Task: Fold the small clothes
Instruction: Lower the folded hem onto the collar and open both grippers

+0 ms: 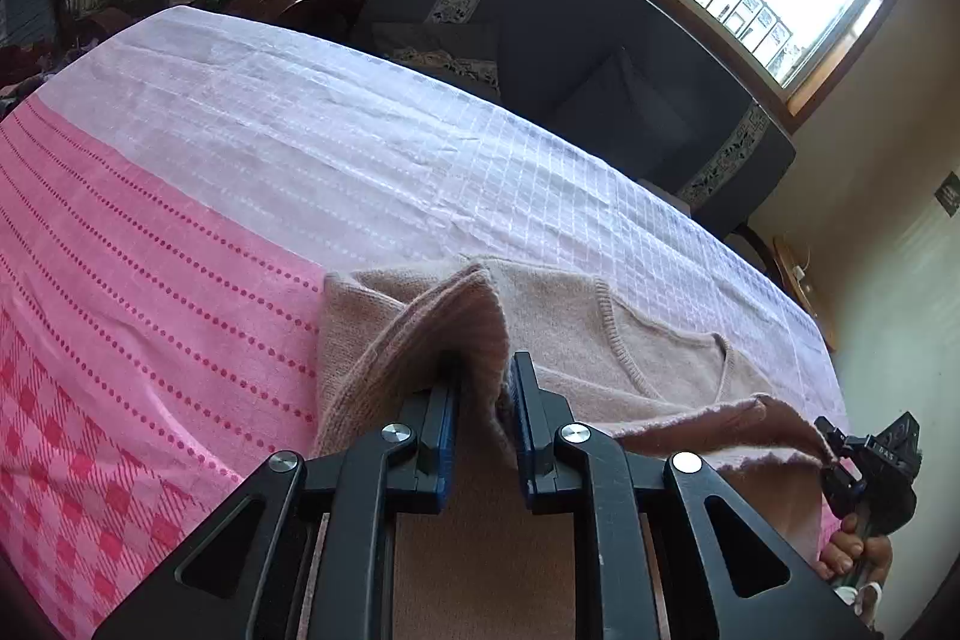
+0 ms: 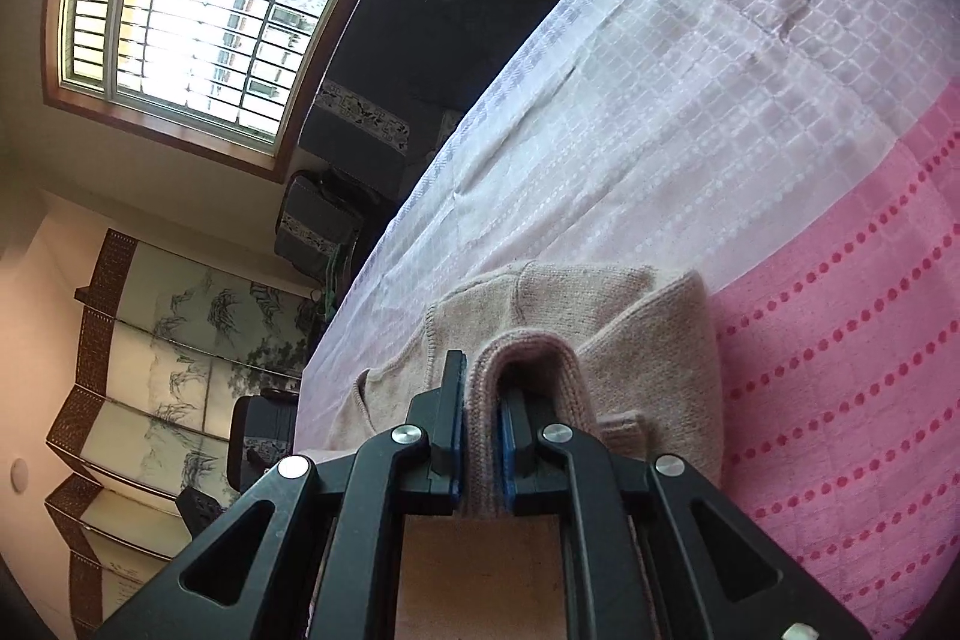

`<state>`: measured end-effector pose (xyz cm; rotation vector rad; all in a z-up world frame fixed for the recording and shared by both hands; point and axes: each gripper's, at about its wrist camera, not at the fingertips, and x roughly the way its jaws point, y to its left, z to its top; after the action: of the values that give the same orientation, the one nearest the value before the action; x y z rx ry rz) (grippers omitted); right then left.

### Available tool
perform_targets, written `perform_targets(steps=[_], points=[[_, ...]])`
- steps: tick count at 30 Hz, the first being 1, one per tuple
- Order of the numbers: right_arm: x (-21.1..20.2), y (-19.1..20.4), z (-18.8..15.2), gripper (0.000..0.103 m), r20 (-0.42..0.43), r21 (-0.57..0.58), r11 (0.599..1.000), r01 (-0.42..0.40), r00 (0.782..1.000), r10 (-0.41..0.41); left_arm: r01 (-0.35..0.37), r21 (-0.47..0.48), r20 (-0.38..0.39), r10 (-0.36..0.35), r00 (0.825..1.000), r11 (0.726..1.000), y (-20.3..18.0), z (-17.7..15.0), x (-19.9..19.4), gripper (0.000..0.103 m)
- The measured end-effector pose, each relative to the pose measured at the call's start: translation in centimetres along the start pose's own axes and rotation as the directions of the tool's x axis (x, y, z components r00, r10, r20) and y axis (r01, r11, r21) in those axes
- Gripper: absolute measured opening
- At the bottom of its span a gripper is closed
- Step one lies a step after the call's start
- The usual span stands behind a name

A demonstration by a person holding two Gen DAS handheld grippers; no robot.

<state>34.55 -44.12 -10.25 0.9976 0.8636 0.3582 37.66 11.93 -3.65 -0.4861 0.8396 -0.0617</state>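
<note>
On the bedspread [image 1: 300, 172], sweater [image 1: 648, 340], hem between fingers [image 2: 453, 418]

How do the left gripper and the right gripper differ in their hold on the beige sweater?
The left gripper has its jaws wider apart, with the sweater knit loose between them; the right gripper has its jaws nearly closed, pinching the knit. The fold at the left gripper tents upward; the fold at the right gripper forms a tight loop. Both sit at the sweater's ribbed edge.
</note>
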Motion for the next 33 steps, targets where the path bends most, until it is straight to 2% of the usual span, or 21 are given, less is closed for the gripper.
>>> perform_targets(steps=[1,3,4,7,10,11,13,18,23,28,33], points=[[-0.2,-0.2,0.1,0.011,0.006,0.016,1.0,-0.018,1.0,0.018,-0.009,0.005,0.025,0.009,1.0,1.0,0.0,0.2,-0.5,0.031],[-0.4,-0.6,0.3,0.011,0.012,0.045,0.998,-0.037,0.999,0.036,-0.038,0.015,0.084,0.037,0.996,0.999,0.1,0.6,-1.5,0.06],[-0.4,-0.7,0.3,0.011,0.014,0.053,0.998,-0.045,0.999,0.045,-0.049,0.015,0.117,0.047,0.992,0.999,0.1,0.6,-2.1,0.062],[-1.0,-1.1,0.3,0.015,0.037,0.07,0.996,-0.061,0.998,0.058,-0.063,0.03,0.171,0.057,0.984,0.998,0.3,0.9,-3.4,0.063],[-2.6,-1.8,0.5,0.026,0.104,0.091,0.993,-0.079,0.992,0.069,-0.095,0.063,0.162,0.084,0.983,0.994,0.3,0.7,-3.8,0.063],[-3.2,-2.1,0.5,0.031,0.114,0.096,0.991,-0.088,0.991,0.077,-0.099,0.073,0.16,0.087,0.983,0.992,0.4,0.6,-4.0,0.063],[-4.5,-2.3,0.3,0.034,0.113,0.085,0.992,-0.096,0.99,0.087,-0.112,0.095,0.158,0.096,0.983,0.989,0.7,0.0,-4.5,0.063],[-6.7,-1.5,-2.0,0.036,0.023,-0.073,0.997,0.006,1.0,-0.004,-0.103,0.149,0.104,0.088,0.991,0.983,1.8,-2.7,-5.1,0.063],[-7.6,-0.5,-5.3,0.036,-0.027,-0.26,0.954,0.146,0.987,-0.158,-0.096,0.144,0.032,0.092,0.995,0.985,3.8,-5.5,-5.3,0.063],[-7.1,-0.7,-7.6,0.036,-0.084,-0.322,0.935,0.15,0.979,-0.186,-0.065,0.111,-0.013,0.067,0.998,0.992,6.1,-7.0,-6.1,0.063],[-7.3,-0.3,-9.8,0.036,-0.1,-0.374,0.916,0.143,0.976,-0.193,0.034,0.095,-0.043,-0.03,0.999,0.995,7.5,-9.0,-7.5,0.063]])
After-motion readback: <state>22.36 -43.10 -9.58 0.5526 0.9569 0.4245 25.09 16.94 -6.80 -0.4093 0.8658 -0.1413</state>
